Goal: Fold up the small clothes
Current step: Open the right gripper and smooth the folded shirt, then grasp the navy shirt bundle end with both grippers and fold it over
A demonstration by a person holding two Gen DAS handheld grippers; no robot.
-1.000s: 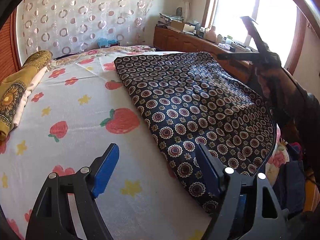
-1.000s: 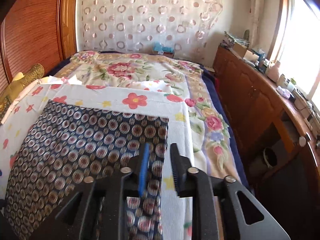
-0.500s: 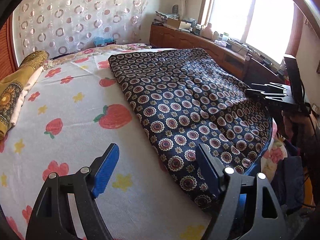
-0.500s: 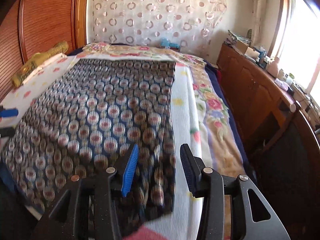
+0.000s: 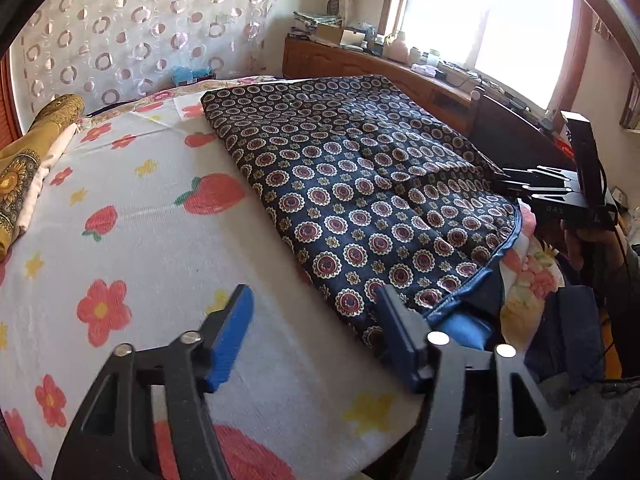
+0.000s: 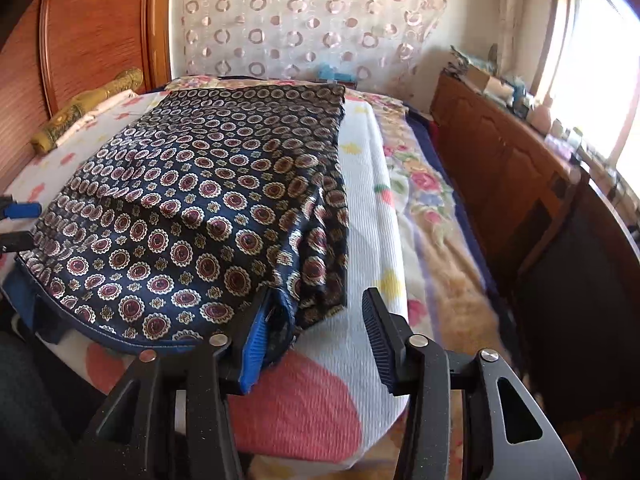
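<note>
Dark navy folded cloth with round medallion print (image 5: 360,184) lies flat on white strawberry-and-flower bedsheet (image 5: 132,248). Left tool (image 5: 314,324): jaws closing, nothing between them, beside the cloth's near corner. Right tool (image 6: 316,332): jaws opening, empty, at the cloth's edge.

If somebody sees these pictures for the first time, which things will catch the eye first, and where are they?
First comes the dark medallion-patterned cloth, spread flat over the right part of the white fruit-and-flower sheet on the bed. Next, the left gripper, jaws closing with nothing between them, near the cloth's near left corner, and the right gripper, jaws opening, at its near right corner.
</note>
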